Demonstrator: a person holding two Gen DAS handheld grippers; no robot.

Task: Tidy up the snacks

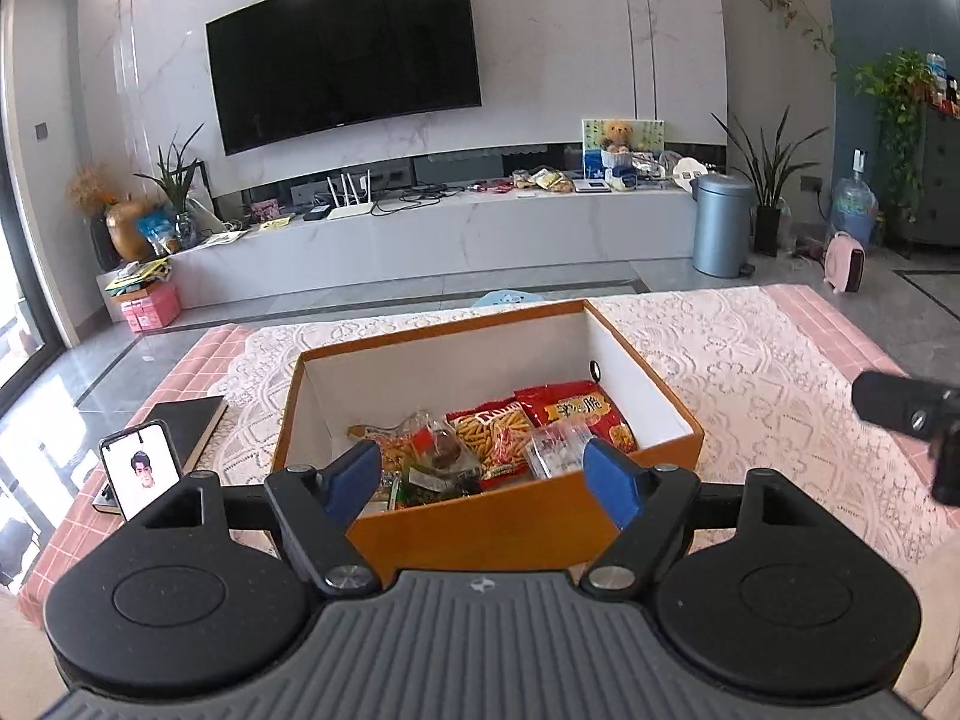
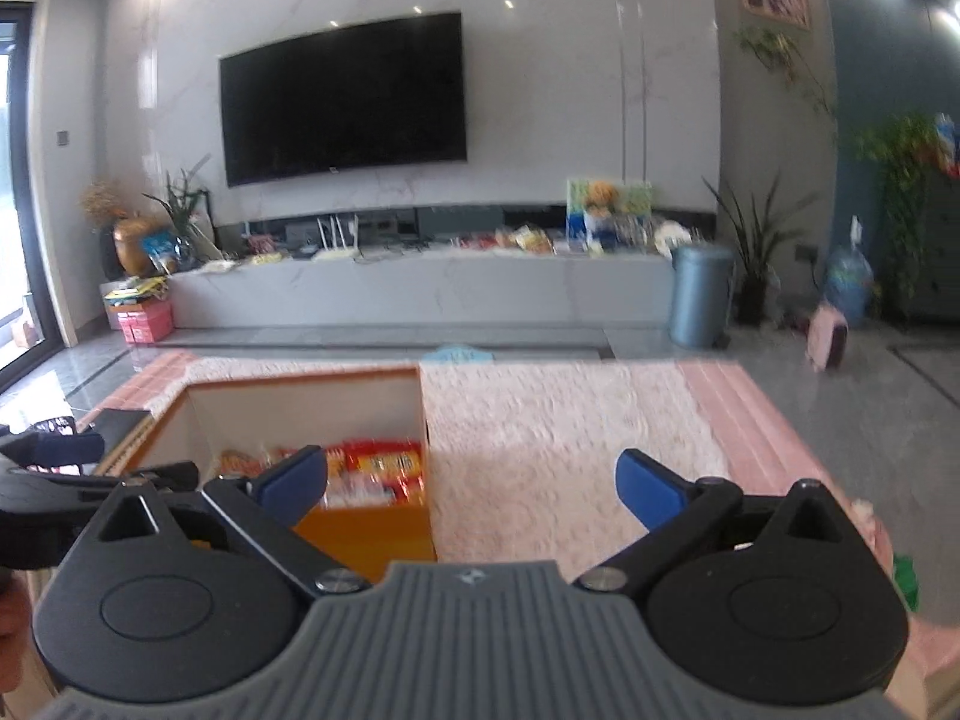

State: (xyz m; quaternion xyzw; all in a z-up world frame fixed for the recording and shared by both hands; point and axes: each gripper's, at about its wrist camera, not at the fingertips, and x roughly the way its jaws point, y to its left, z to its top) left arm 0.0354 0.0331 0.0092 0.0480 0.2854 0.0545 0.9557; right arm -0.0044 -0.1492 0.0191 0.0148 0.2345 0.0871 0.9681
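An orange box (image 1: pixel 498 531) with white inner walls sits on the lace-covered table (image 1: pixel 750 372). Inside it lie several snack packs: two red bags (image 1: pixel 576 411), a clear plastic pack (image 1: pixel 555 447) and a clear bag with a dark snack (image 1: pixel 441 450). My left gripper (image 1: pixel 483 474) hovers over the box's near edge, open, with nothing between its blue pads (image 1: pixel 612 480). The right gripper (image 2: pixel 471 483) is open and empty too, above the lace cloth just right of the box (image 2: pixel 366 531); its black tip (image 1: pixel 906 414) shows at the left view's right edge. The right view is blurred.
A phone (image 1: pixel 141 468) on a stand and a black book (image 1: pixel 186 426) sit at the table's left. A green object (image 2: pixel 906 582) lies at the table's right edge. Beyond the table are a TV cabinet (image 1: pixel 420 240), a blue bin (image 1: pixel 720 222) and plants.
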